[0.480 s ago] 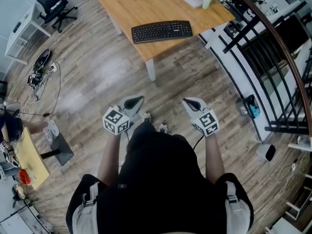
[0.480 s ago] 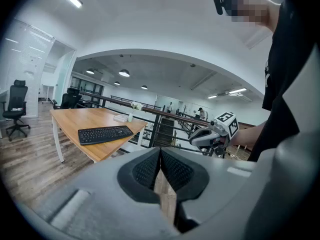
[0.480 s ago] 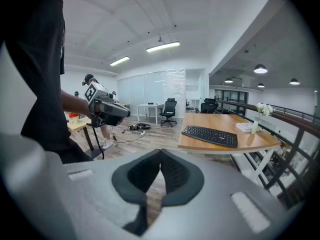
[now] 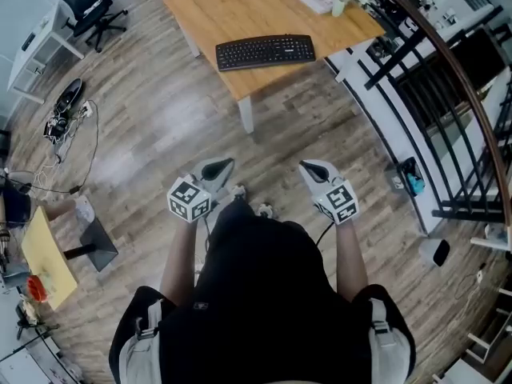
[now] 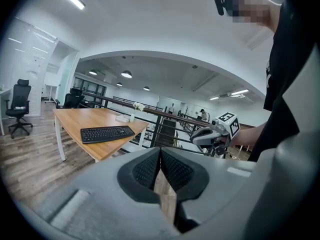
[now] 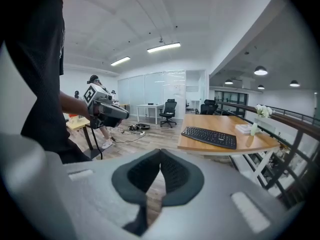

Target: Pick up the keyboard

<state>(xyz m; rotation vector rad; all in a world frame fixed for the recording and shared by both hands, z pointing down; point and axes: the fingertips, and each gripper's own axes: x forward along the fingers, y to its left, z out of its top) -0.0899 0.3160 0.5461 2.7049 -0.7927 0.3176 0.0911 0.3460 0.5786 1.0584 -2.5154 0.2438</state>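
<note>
Wooden table [image 4: 240, 6]: keyboard [image 4: 266, 51] | plank floor [image 4: 160, 118] | left tool [image 4: 226, 166], right tool [image 4: 309, 166]: closed, empty

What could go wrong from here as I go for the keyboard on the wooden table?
1. The left gripper and right gripper are both shut and empty. If they arrive like that, they would likely shove the keyboard rather than grip it.
2. The keyboard lies close to the table's near edge, so a push might slide it off.
3. The black railing runs close by the table's right side and may cramp the right gripper's approach.
</note>
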